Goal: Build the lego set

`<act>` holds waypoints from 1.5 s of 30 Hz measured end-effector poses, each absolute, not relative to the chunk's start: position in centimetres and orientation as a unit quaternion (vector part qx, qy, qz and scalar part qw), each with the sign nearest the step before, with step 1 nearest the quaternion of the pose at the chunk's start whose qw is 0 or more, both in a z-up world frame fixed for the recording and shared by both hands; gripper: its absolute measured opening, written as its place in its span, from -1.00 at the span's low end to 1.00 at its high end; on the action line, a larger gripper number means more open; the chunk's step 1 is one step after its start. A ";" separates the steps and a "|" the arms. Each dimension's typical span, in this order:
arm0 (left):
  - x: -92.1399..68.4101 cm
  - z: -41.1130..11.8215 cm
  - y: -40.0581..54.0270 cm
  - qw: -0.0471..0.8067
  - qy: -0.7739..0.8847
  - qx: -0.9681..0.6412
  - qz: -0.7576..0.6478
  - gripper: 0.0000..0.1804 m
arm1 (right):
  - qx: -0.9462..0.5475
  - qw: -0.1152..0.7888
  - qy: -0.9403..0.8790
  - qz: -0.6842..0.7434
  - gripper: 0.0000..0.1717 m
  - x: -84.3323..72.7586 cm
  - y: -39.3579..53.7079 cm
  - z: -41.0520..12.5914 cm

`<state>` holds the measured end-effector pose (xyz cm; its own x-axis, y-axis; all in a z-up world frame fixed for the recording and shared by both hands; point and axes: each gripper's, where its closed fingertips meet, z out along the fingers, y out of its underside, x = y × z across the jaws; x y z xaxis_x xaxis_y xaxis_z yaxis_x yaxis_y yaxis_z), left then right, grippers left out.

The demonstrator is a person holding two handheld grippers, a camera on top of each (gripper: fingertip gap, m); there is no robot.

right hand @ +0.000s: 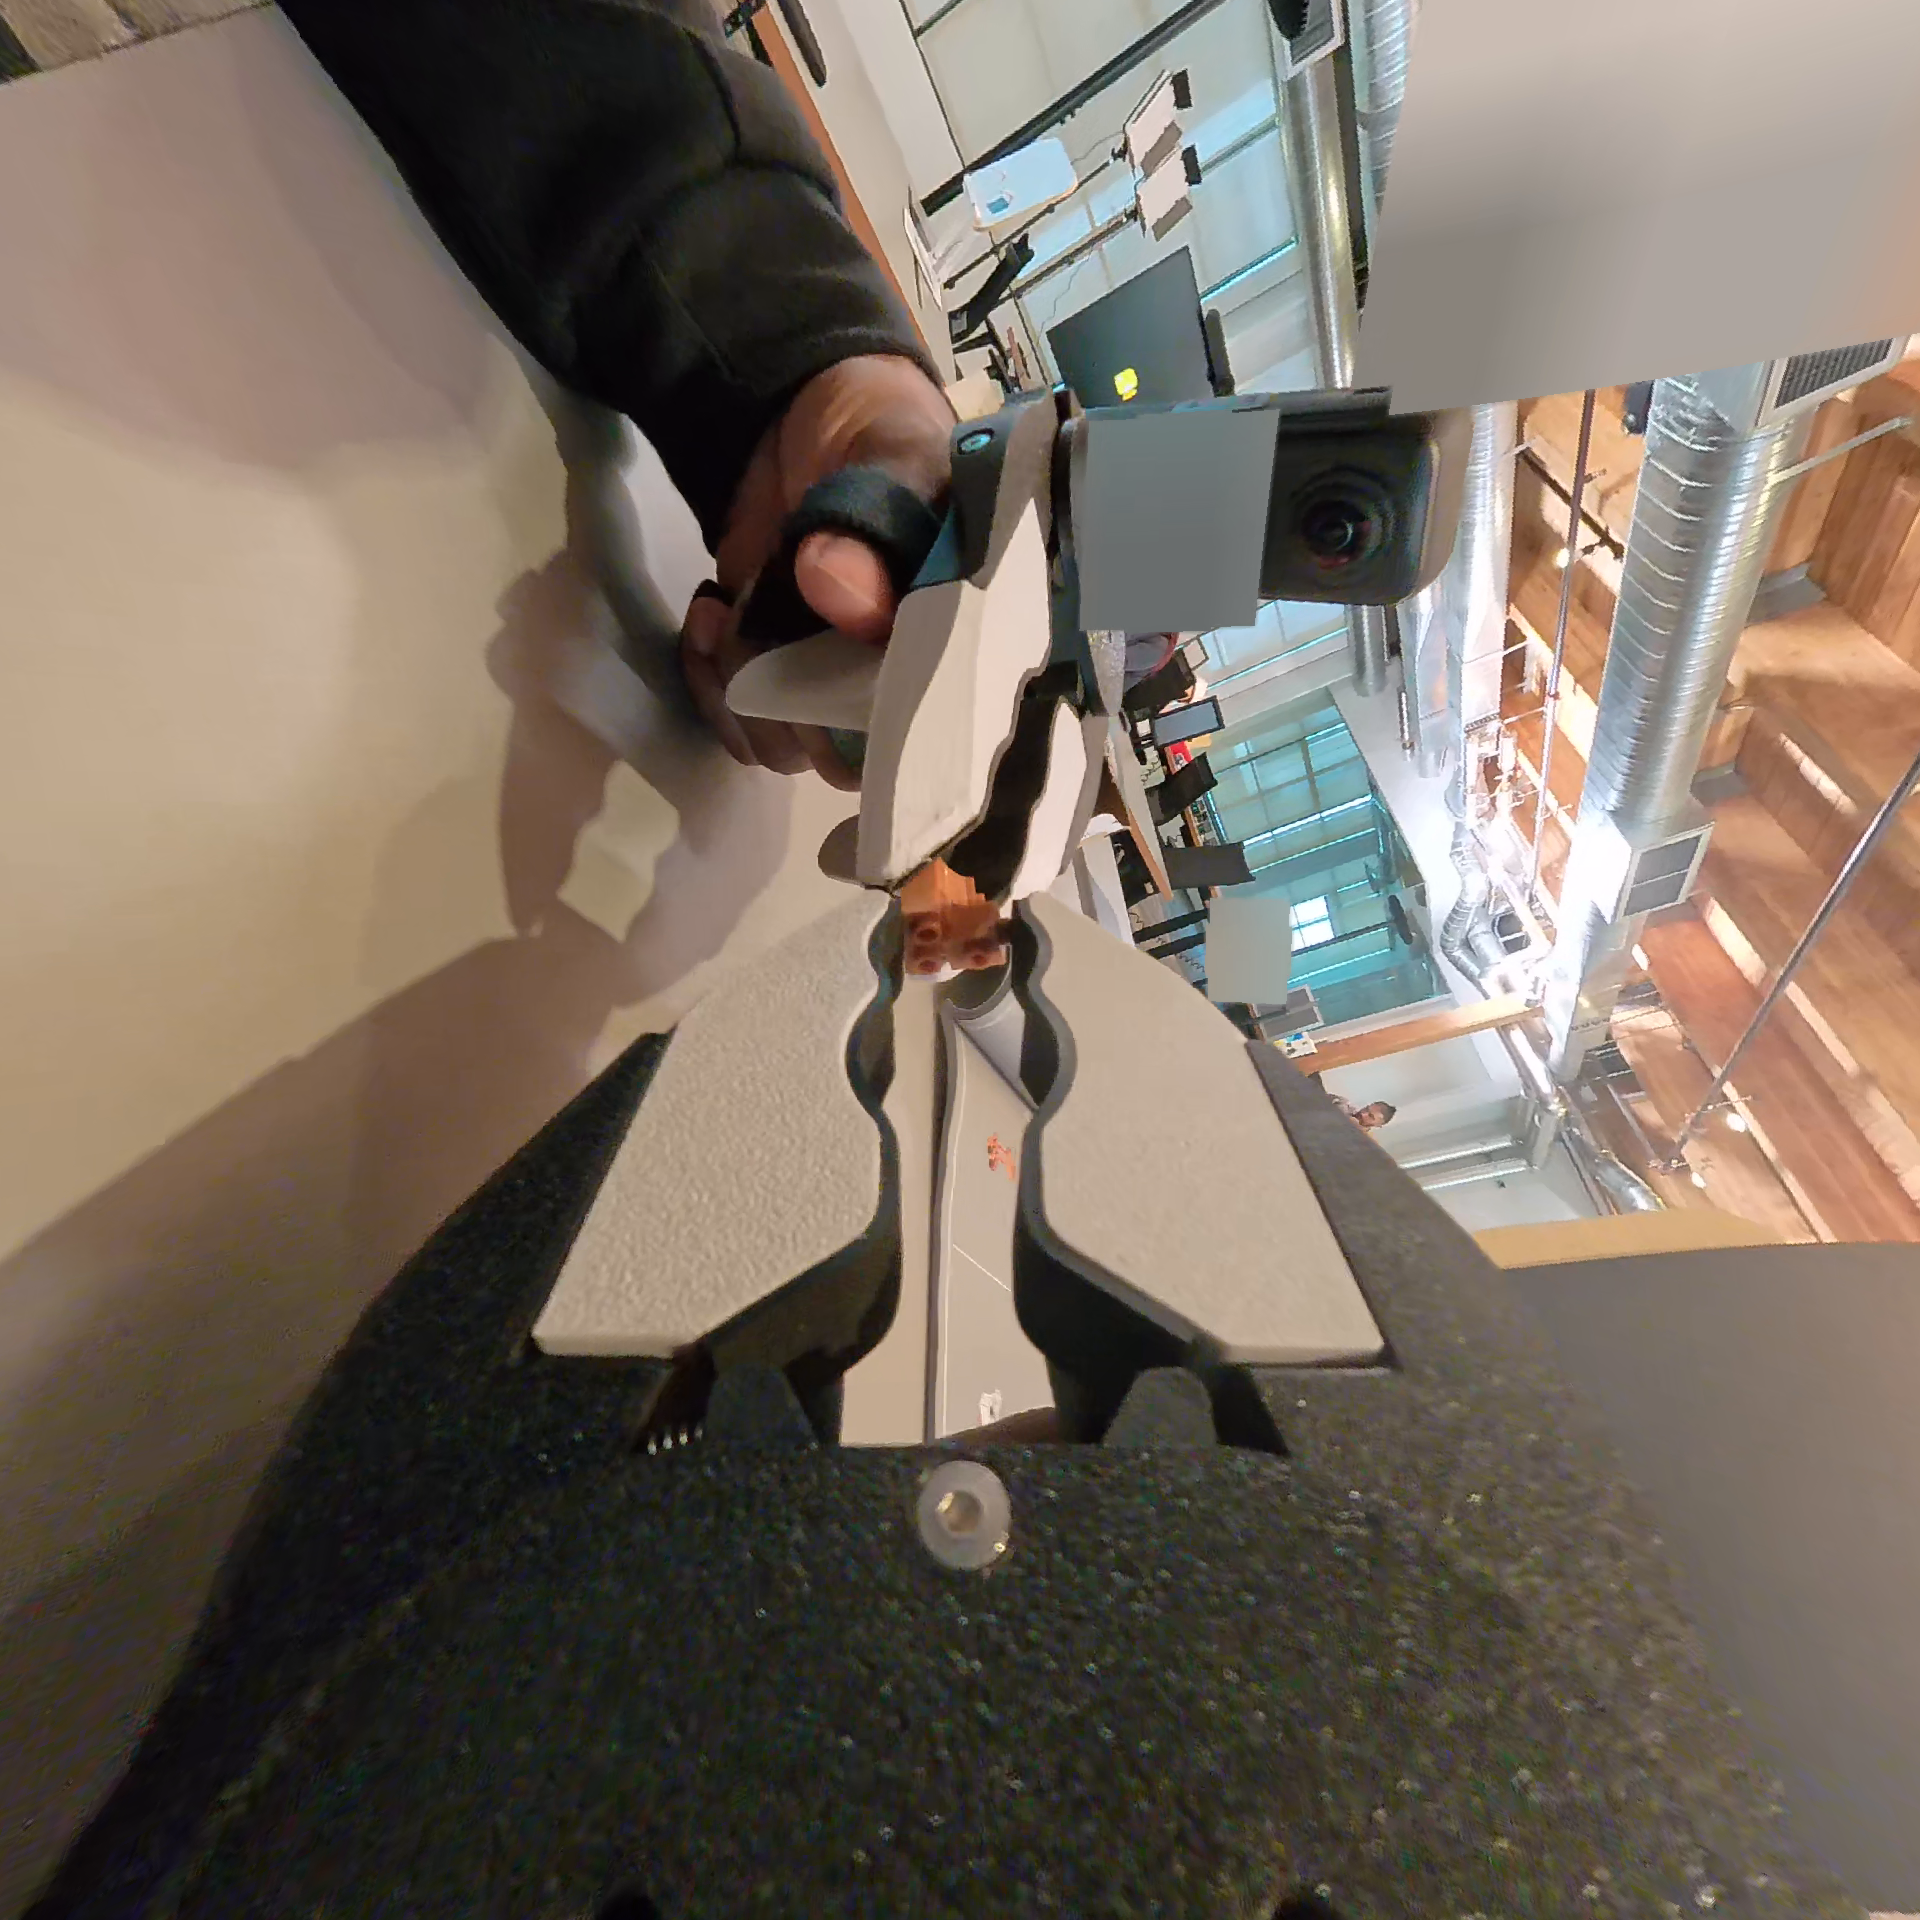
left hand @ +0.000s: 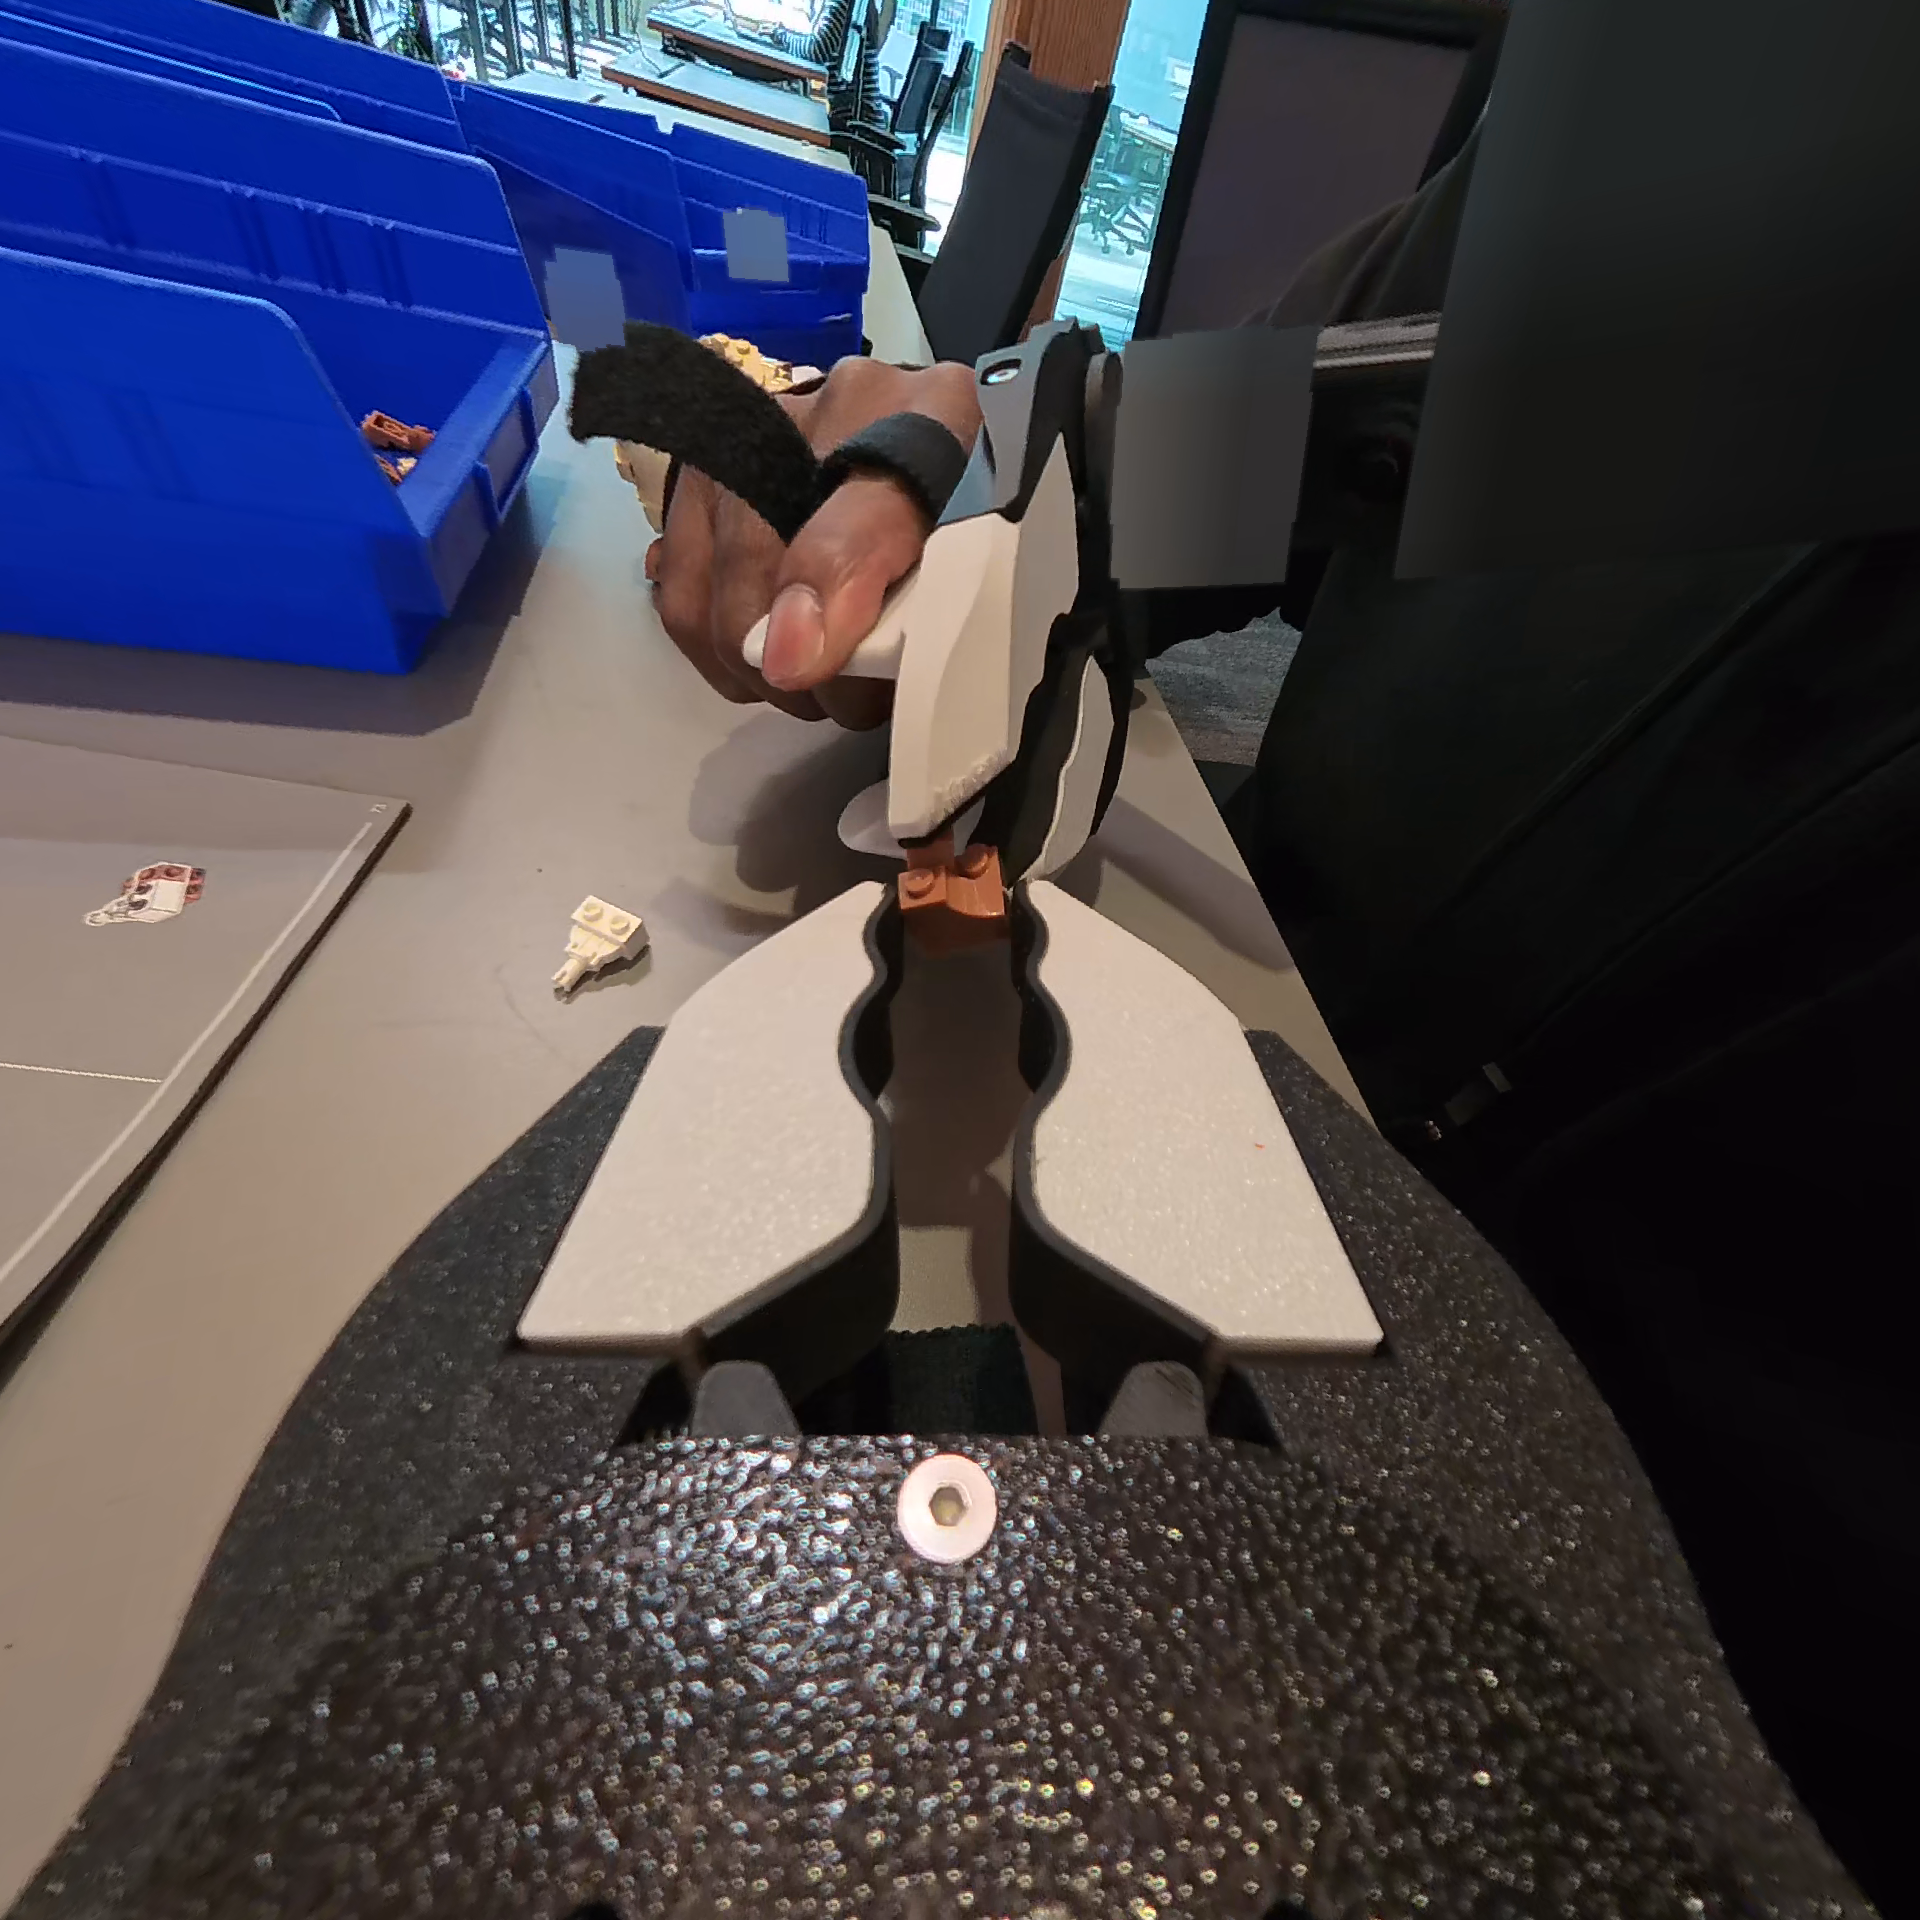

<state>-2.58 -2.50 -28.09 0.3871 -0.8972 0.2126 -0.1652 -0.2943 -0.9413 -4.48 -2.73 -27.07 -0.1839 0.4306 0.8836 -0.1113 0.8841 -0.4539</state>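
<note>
Your left gripper (left hand: pixel 951 914) nearly closed on a brown brick assembly (left hand: pixel 951 906) above the grey table (left hand: pixel 436 1039), your right gripper (right hand: pixel 951 940) pinching its other end, tips almost meeting, white brick piece (left hand: pixel 601 940) lying nearby

Grey tabletop (left hand: pixel 436 1039) fills lower left of left wrist view. Dark chairs (left hand: pixel 914 94) and long tables (left hand: pixel 727 73) upper centre, before bright windows (left hand: pixel 1132 156). Right wrist view, tilted: silver ducts (right hand: pixel 1662 623) and wooden ceiling (right hand: pixel 1818 727) at right, teal glass partitions (right hand: pixel 1320 790) centre right, daylight strong.
</note>
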 end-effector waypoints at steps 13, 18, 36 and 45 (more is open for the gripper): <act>-3.0 -28.3 -2.2 0.439 0.355 -0.720 -0.404 -0.81 | -0.091 0.653 -0.730 0.179 -0.79 -4.6 -2.4 -26.9; -3.0 -28.2 -2.2 0.443 0.355 -0.715 -0.408 -0.81 | -0.097 0.651 -0.728 0.191 -0.78 -4.6 -2.4 -26.9; -2.7 -27.5 -2.4 0.467 0.364 -0.689 -0.418 -0.82 | -0.115 0.648 -0.717 0.229 -0.77 -4.4 -2.6 -26.1; -2.4 -26.9 -2.7 0.481 0.376 -0.670 -0.422 -0.81 | -0.110 0.645 -0.718 0.239 -0.77 -4.2 -3.0 -25.6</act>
<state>-2.38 -2.73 -26.89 0.3615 -0.9098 0.2037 -0.0988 -0.2547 -0.9620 -4.22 -2.95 -25.59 -0.1439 0.4663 0.8728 -0.1499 0.8616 -0.4850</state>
